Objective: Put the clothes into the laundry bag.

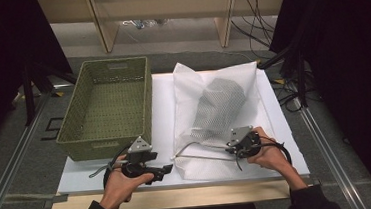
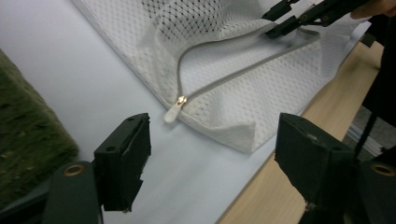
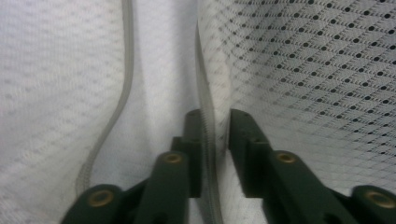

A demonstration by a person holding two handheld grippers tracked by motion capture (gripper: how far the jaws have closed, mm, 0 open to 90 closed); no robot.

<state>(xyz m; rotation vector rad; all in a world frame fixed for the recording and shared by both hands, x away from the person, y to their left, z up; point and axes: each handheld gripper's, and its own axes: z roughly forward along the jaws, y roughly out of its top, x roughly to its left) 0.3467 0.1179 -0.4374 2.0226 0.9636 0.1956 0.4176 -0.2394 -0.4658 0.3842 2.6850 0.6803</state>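
A white mesh laundry bag [image 1: 214, 117] is lying on the right half of the table [image 1: 164, 111], its zipper open. The right gripper [image 1: 238, 148] is sitting at the bag's near edge, jaws slightly parted around the zipper tape [image 3: 208, 135]. The left gripper [image 1: 163, 169], jaws spread and empty, is hovering just left of the zipper pull [image 2: 173, 112].

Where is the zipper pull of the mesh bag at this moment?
In the left gripper view, the zipper pull lies on the white tabletop at the near corner of the mesh laundry bag, just ahead of the open left tongs.
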